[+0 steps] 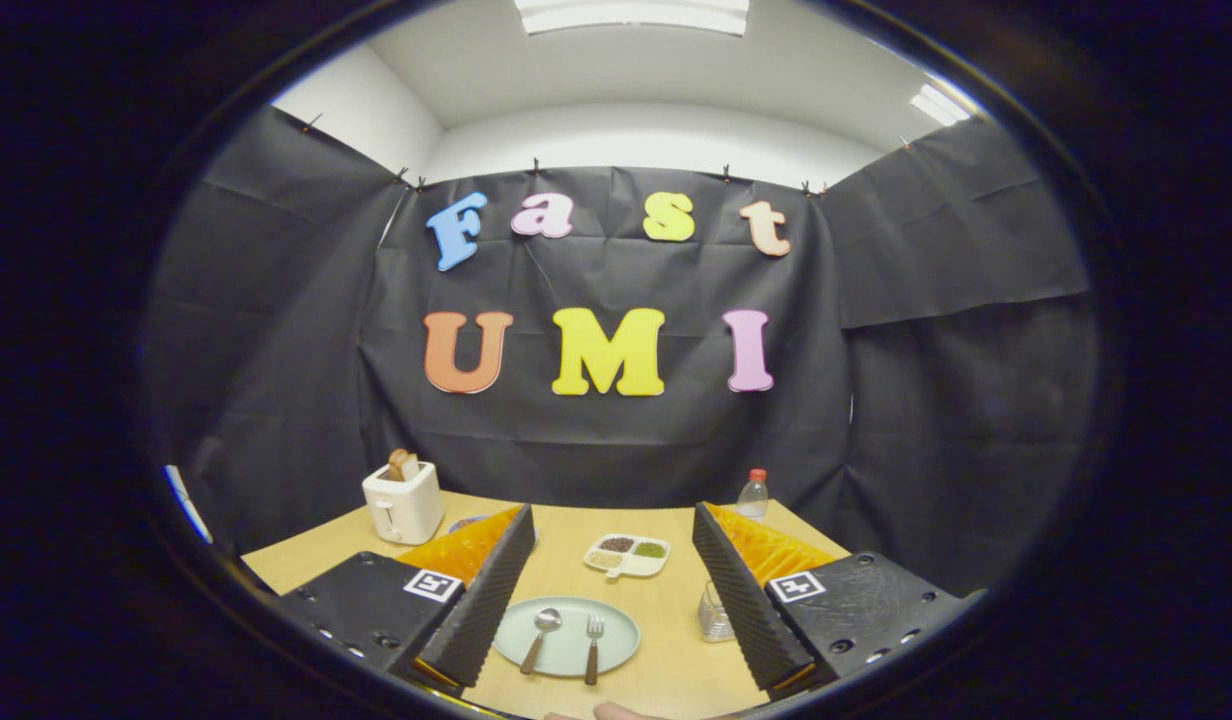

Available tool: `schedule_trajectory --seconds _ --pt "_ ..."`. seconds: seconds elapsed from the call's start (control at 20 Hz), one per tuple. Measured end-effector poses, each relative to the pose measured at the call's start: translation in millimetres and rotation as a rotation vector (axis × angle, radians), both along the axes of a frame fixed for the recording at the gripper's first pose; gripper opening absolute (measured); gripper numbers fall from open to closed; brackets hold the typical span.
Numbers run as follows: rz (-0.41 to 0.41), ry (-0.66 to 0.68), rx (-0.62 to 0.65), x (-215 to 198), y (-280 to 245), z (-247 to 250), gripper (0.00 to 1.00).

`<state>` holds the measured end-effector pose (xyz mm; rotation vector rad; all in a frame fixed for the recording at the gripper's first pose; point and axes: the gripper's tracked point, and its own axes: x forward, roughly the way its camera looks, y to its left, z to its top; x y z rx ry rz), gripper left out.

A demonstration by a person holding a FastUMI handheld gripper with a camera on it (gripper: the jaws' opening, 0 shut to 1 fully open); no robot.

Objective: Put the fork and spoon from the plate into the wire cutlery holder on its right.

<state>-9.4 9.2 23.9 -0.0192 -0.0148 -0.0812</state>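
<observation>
Claw (616, 610) fingers stand spread wide apart, gripping nothing, held above the table (676, 670) and aimed forward.

Plate (567, 636) lies between the fingers, toward the near table edge. On it, the spoon (539, 637) sits at 9 o'clock of the plate's centre and the fork (593, 646) at 3 o'clock. Both lie side by side, apart, heads at 12 o'clock, handles toward 6 o'clock. Both have metal heads and brown handles.

Holder (715, 613) stands at 3 o'clock of the plate, just beside the right finger, which partly hides it. It appears to hold no cutlery.

Beyond the plate at 12 o'clock: a divided dish (627, 555). Toaster (403, 502) at 10 o'clock, bottle (754, 496) at 2 o'clock.

Step in hand, as judged: the approach, with neither utensil yet picked up. The next move calls for lowering the claw over one handle, fingers straddling it across its width, then closing. Thin, flat handles on a plate likely demand a low, precise pinch.
</observation>
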Motion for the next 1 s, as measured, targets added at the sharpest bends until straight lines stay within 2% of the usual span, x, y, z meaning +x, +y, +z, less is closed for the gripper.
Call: schedule_trajectory --seconds 0.2,0.3,0.5,0.7,1.0 --pt "0.006 0.034 0.042 15 1 -12 0.95" --pt "-0.005 0.070 0.042 26 -3 -26 0.95" --pt "0.021 0.161 0.040 51 10 -61 0.95" --pt "0.010 0.276 0.049 74 12 -99 0.95" --pt "-0.016 0.521 0.034 100 14 -174 0.95"
